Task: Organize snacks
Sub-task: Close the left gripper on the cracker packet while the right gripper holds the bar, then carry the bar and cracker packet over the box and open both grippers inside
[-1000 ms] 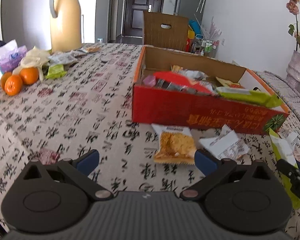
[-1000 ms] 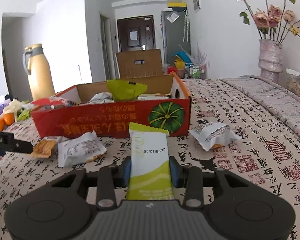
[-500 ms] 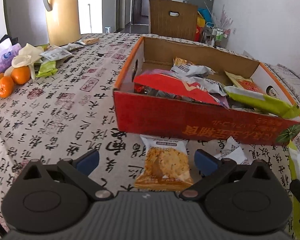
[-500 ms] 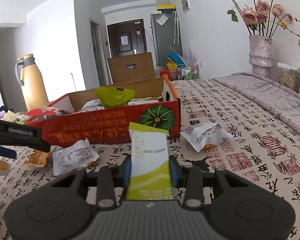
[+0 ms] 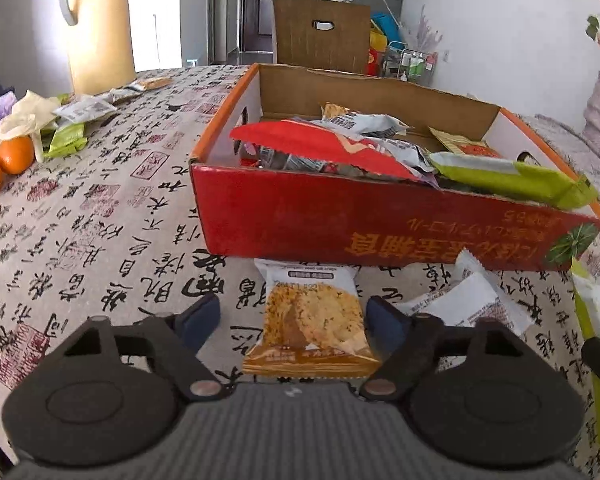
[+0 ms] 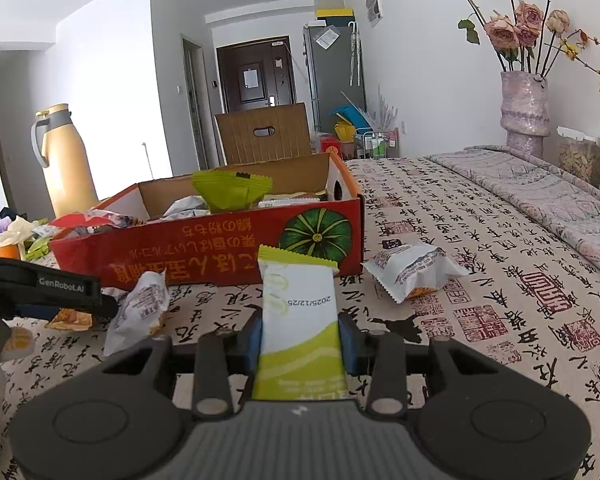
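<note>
1. Left gripper [image 5: 294, 316]: the jaws are closing, with the orange cracker packet [image 5: 311, 322] between them. The right blue pad sits just beside the packet's edge; the left pad [image 5: 198, 318] stands apart from it. No pinch is made.
2. The cracker packet lies flat on the calligraphy-print tablecloth [image 5: 100, 220], just in front of the red cardboard box [image 5: 340, 220].
3. Right gripper [image 6: 300, 338]: the jaws are pressed against both sides of a green-and-white snack packet [image 6: 300, 316], pinching it. The packet stands upright between the blue pads, its printed date facing the camera.
4. In the right wrist view, the left gripper's black finger enters from the left edge, over a crumpled white snack packet [image 6: 140, 312] lying in front of the box.
5. A second white snack packet [image 6: 412, 270] lies on the tablecloth to the right of the box's pumpkin-printed corner, apart from it.
6. The box is open-topped and holds several snacks: a red packet [image 5: 320, 146], a long green packet [image 5: 512, 178] overhanging the near wall, and grey-white wrappers behind them.
7. Far left of the table: two oranges [image 5: 14, 154], small green packets, and a tall yellow thermos jug [image 5: 100, 32].
8. Far right: a vase of dried roses [image 6: 524, 108].
</note>
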A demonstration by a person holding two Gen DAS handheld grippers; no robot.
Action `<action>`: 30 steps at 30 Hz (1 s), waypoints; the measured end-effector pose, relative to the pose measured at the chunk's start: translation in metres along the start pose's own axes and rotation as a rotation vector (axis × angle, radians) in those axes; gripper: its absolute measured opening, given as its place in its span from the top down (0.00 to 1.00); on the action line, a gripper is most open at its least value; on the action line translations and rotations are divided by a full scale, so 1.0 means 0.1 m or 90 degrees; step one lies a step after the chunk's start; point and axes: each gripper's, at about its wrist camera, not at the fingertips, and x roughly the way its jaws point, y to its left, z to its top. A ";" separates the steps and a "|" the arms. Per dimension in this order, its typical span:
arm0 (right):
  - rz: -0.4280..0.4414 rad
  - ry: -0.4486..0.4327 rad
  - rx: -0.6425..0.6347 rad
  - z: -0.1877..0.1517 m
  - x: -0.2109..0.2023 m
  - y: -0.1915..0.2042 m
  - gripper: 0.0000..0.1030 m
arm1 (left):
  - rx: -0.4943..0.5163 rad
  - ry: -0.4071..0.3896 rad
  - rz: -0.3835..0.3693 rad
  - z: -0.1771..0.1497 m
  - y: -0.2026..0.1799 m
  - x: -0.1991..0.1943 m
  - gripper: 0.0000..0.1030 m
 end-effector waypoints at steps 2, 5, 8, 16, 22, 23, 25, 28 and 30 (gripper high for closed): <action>-0.001 0.000 0.000 0.00 0.00 0.00 0.64 | 0.017 -0.006 0.005 -0.01 -0.04 -0.01 0.38; -0.001 0.001 -0.001 0.00 0.00 0.00 0.64 | 0.034 -0.014 -0.005 -0.03 -0.08 -0.04 0.56; -0.001 0.001 -0.001 0.00 0.00 0.00 0.64 | 0.031 -0.017 0.014 -0.03 -0.08 -0.04 0.57; -0.001 -0.002 -0.002 0.00 0.00 0.00 0.64 | 0.034 -0.042 0.006 -0.06 -0.03 -0.23 0.58; -0.004 -0.010 -0.005 -0.01 -0.03 0.01 0.64 | 0.032 -0.063 -0.008 -0.09 -0.01 -0.39 0.58; -0.005 -0.013 -0.006 -0.01 -0.04 0.01 0.64 | 0.032 -0.067 -0.011 -0.09 -0.01 -0.42 0.58; -0.007 -0.017 -0.008 -0.01 -0.05 0.02 0.64 | 0.033 -0.074 -0.018 -0.11 -0.02 -0.48 0.58; -0.011 -0.022 -0.013 -0.02 -0.08 0.03 0.64 | 0.036 -0.089 -0.028 -0.11 -0.04 -0.58 0.58; -0.012 -0.024 -0.011 -0.02 -0.11 0.03 0.64 | 0.038 -0.098 -0.034 -0.10 -0.05 -0.64 0.58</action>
